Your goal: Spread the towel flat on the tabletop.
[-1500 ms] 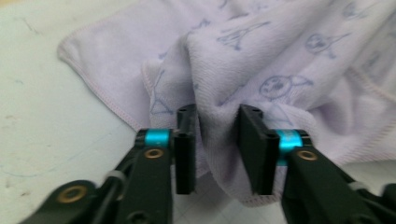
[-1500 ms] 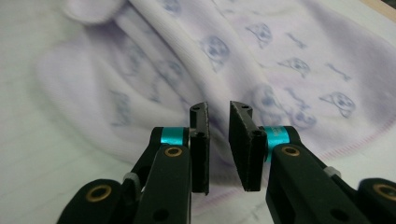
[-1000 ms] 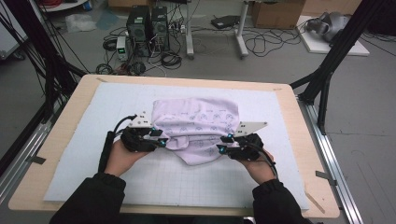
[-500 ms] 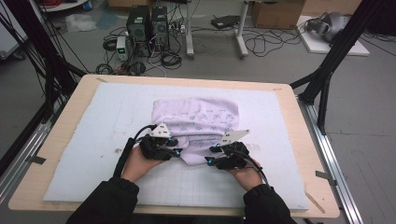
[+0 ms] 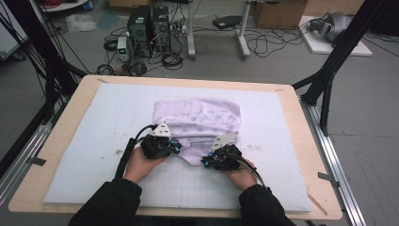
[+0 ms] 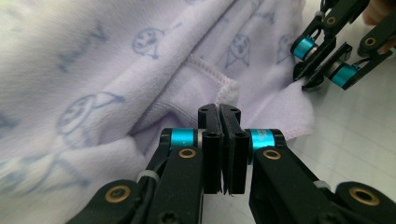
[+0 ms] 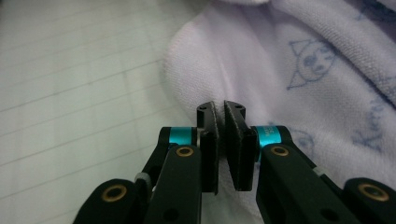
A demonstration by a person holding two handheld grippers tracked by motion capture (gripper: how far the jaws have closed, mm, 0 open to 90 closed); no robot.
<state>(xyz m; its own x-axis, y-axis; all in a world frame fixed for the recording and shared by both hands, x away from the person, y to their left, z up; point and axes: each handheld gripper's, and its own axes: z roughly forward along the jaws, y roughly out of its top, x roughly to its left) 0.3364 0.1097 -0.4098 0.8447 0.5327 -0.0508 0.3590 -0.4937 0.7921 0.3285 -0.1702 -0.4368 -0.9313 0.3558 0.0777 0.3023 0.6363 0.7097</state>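
A pale lilac garment (image 5: 197, 123) printed with small blue cat faces lies partly folded on the white gridded mat (image 5: 94, 141) that covers the wooden table (image 5: 56, 122), a little nearer the person's side than the middle. Its near edge hangs down into a rounded flap between the two hands.

The left hand-held gripper (image 5: 175, 148) sits at the garment's near left edge. In the left gripper view its jaws are pressed together, with the stitched hem of the cloth (image 6: 205, 74) rising right at their tips; the tips seem to pinch that hem, though the bite itself is hidden behind the pads. The other hand-held gripper shows farther off at the upper right of that view, touching the flap's corner.

The right hand-held gripper (image 5: 206, 161) rests at the near right side of the flap. In the right gripper view its jaws (image 7: 220, 112) stand almost closed with a thin gap between the pads, the cloth's rounded edge (image 7: 196, 60) just beyond; I cannot tell whether fabric is caught between them
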